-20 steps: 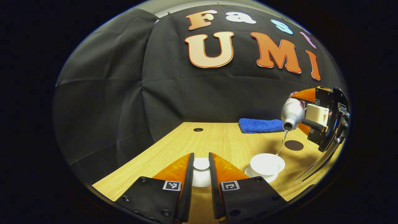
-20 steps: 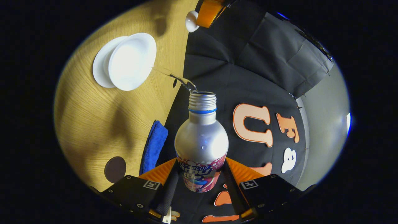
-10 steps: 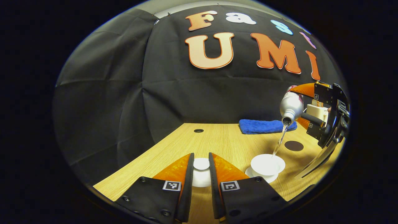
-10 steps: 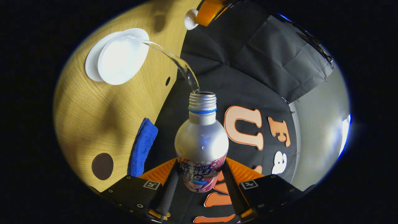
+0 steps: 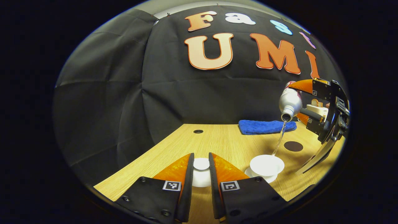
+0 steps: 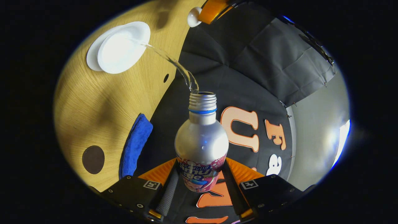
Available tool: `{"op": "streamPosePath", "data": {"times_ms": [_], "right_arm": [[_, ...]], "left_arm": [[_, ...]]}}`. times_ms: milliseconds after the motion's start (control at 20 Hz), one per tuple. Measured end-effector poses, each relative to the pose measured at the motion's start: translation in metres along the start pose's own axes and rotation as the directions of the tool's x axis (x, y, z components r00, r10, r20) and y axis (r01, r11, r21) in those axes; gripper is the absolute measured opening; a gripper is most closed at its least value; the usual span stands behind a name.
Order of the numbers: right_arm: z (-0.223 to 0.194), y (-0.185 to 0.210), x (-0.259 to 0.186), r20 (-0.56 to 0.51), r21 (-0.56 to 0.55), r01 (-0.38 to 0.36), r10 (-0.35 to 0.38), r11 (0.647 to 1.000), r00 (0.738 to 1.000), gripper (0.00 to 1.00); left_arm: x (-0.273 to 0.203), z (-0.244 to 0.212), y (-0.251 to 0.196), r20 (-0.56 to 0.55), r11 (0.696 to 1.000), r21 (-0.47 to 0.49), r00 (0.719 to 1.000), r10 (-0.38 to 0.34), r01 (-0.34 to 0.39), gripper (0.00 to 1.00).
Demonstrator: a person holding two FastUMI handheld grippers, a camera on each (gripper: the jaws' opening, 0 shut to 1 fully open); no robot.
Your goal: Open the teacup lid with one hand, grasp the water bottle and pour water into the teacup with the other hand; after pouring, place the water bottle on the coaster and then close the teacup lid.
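Water bottle (image 6: 201,140) – label unreadable – pouring into teacup (image 6: 122,48).

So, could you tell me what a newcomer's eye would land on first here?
Probably the silver water bottle, tipped in the right gripper, sending a thin stream of water into the open white teacup on the wooden table. Next, the white lid pinched in the left gripper beside the cup.

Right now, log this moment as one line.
phase: pouring | right gripper: water bottle tilted | left gripper: lid | teacup: filling
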State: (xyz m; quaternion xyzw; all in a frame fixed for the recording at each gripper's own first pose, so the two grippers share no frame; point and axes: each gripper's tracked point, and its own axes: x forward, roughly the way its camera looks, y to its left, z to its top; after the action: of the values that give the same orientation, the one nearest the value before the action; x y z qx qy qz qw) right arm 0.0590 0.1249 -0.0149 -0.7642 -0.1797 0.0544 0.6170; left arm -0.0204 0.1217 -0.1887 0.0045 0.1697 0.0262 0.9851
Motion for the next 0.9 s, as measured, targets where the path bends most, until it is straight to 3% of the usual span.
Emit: {"op": "streamPosePath", "data": {"times_ms": [450,500,650,750,900], "right_arm": [[0.010,0.011,-0.001,0.034,-0.058,-0.013,0.015,0.998,0.999,0.78],[0.011,0.012,0.000,0.039,-0.068,-0.010,0.012,0.998,0.999,0.78],[0.016,0.019,0.000,0.058,-0.087,-0.015,0.020,0.996,0.998,0.78],[0.021,0.025,-0.001,0.075,-0.100,-0.021,0.029,0.995,0.997,0.78],[0.029,0.029,-0.002,0.101,-0.122,-0.016,0.029,0.992,0.995,0.78]], "left_arm": [[0.000,-0.002,0.000,0.000,1.000,0.000,1.000,-0.006,0.006,0.32],[0.000,-0.001,0.000,-0.001,1.000,0.000,1.000,-0.005,0.005,0.28],[0.000,-0.001,0.000,0.000,1.000,0.000,1.000,-0.002,0.002,0.36],[0.001,-0.002,0.000,0.000,1.000,0.001,1.000,-0.001,0.001,0.32],[0.000,-0.002,0.000,0.000,1.000,-0.001,1.000,-0.001,0.001,0.36]]}}
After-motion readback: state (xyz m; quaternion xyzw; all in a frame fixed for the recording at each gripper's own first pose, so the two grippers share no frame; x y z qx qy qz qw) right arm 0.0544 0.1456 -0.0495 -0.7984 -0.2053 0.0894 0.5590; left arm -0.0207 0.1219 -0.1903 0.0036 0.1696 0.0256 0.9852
